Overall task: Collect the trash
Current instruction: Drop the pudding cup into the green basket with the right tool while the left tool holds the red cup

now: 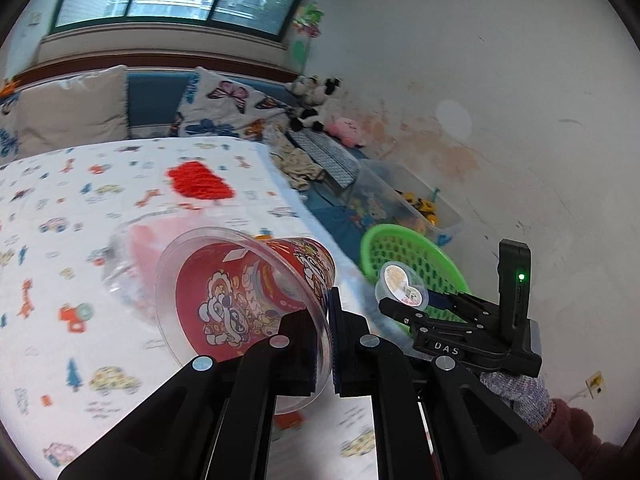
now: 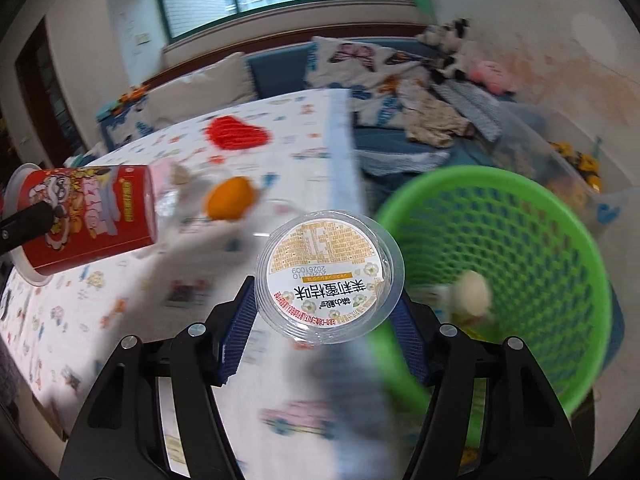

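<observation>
While trash is gathered: both claws carry loads.
Left claw (image 1: 330, 344): clamped on red snack canister's (image 1: 256, 296) clear lid rim, above the desk (image 1: 60, 208).
Right claw (image 2: 320, 320): clamped on jelly cup (image 2: 329, 274), near green basket (image 2: 520, 248), likely for dropping.

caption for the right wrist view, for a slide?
Right gripper holds a sealed jelly cup beside the green mesh basket; left gripper's red snack can at far left.

A glossy printed red canister (image 1: 256, 300) with a clear plastic lid is being gripped between matt black plastic fingers (image 1: 296, 344); a clear, shiny plastic cup (image 2: 329, 276) sealed with smooth printed film is being pressed by ribbed blue pads (image 2: 236, 332); a green perforated plastic basket (image 2: 520, 240) and printed cloth table cover (image 1: 60, 240) are being shown
</observation>
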Demonstrator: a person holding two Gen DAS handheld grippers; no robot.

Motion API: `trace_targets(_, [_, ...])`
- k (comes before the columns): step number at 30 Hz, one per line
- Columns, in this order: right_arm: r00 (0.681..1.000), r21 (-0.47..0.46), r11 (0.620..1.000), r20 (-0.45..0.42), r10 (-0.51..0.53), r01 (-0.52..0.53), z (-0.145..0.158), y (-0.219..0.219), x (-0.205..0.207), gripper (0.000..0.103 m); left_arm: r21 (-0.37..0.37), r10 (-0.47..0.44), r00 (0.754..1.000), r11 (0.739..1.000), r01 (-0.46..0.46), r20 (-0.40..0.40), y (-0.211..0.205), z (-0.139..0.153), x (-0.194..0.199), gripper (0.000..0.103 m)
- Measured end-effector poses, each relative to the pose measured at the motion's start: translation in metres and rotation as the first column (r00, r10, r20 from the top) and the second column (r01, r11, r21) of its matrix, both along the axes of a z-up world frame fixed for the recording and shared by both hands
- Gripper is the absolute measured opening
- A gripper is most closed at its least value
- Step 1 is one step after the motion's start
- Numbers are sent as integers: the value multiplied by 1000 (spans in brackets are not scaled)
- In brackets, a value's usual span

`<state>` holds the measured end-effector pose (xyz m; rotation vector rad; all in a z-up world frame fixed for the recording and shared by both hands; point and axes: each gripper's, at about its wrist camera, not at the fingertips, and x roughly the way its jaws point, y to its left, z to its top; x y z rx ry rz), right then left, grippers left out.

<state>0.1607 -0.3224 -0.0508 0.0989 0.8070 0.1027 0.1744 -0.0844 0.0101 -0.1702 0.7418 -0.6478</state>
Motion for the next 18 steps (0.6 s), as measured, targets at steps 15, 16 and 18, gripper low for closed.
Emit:
trace_targets(15, [966,-51,967,-50,-253,250,-24,-127,-19,66,57,-153,988,987,152,6,-110,7,20,6])
trace_targets(16, [963,-48,964,-50,-264,262,-26,-133,-20,68,65,-162,987,985,161,5,-119,8,21,6])
trace_targets(18, [957,-39,958,-50,-285,283,-29,-142,-22,71,75,-180,984,981,180,-2,-134,6,24,6])
